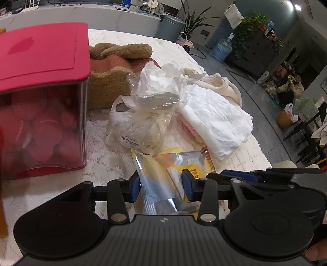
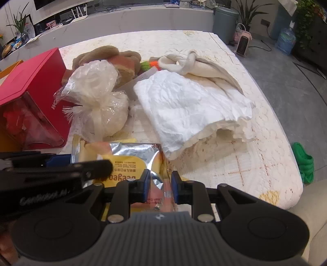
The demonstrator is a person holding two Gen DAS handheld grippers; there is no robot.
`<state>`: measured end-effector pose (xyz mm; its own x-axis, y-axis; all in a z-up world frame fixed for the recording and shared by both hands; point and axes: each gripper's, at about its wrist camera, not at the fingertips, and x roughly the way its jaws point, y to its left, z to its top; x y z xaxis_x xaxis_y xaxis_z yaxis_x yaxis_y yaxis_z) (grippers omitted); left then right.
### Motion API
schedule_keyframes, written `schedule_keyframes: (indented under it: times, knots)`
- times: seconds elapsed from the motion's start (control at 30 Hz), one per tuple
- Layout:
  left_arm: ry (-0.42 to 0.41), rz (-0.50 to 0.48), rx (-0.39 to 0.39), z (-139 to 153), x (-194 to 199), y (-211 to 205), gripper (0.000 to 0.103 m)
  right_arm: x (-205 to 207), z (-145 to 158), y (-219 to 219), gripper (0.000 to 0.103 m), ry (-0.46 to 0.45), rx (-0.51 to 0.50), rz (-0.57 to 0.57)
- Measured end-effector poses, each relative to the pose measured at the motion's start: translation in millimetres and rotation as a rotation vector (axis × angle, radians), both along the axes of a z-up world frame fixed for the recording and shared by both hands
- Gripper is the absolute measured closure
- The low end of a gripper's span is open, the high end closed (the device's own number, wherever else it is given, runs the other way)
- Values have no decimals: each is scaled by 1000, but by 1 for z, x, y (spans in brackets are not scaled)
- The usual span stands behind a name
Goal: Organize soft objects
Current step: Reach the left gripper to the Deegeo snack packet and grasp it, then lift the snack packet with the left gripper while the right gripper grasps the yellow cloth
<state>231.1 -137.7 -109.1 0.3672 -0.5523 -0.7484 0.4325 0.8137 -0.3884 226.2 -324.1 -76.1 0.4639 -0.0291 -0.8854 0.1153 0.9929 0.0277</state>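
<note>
At the counter's near edge, both part-open grippers, left gripper and right gripper, straddle the foil wipes pack, which next needs clamping and lifting.

The room light is soft and rather dim; a ceiling lamp glares at the top right of the left view; the foil packet reflects brightly; the red box is blurred close to the lens; the fisheye bends the tabletop edges; shadows are faint.
</note>
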Motion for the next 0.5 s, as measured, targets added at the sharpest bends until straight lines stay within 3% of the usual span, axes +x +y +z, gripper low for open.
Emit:
schedule_keyframes:
  times: [0.37,0.5]
  knots:
    - [-66,28,-8,12,-10,2,81,-2,0,4,78,-12,-26,5]
    - [-86,42,-7,18,-15,5,83,-3,1,2,70,-24,-19,-2]
